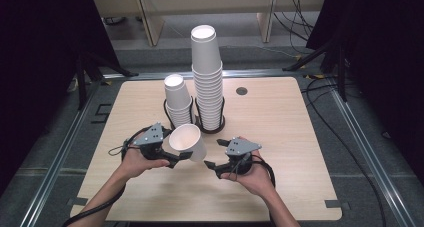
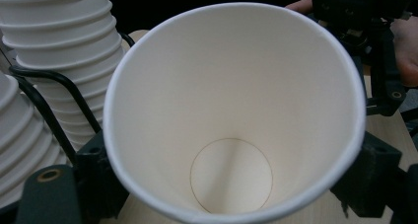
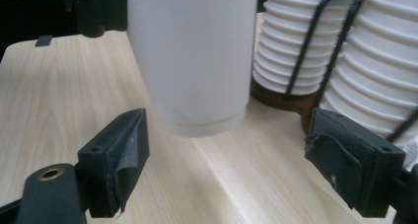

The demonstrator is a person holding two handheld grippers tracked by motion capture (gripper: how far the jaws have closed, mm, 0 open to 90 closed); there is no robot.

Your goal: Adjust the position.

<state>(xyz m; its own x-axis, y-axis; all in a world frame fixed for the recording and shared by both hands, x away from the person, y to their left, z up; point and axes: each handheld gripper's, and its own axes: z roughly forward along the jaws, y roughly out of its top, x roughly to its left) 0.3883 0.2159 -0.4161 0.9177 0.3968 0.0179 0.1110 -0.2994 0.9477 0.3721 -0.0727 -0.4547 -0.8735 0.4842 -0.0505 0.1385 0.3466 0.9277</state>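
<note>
the left gripper [image 1: 176, 157] was clamped on a paper cup [image 1: 189, 142] near the tabletop's middle; the right gripper [image 1: 214, 154], jaws apart, was free; stacking seemingly came next.

Paper cup [image 1: 188, 141]: white, plain, empty, 1 piece. Held clear of the tabletop [image 1: 280, 187] near its front middle, clamped at the lower body between the jaws of the left gripper [image 1: 179, 157]. Tilted, mouth up and toward the camera in the high view, base down. Rim round, undented; inside clean, round bottom seam visible [image 2: 231, 174]. Base ring hangs just above the wood [image 3: 204, 128].
</note>
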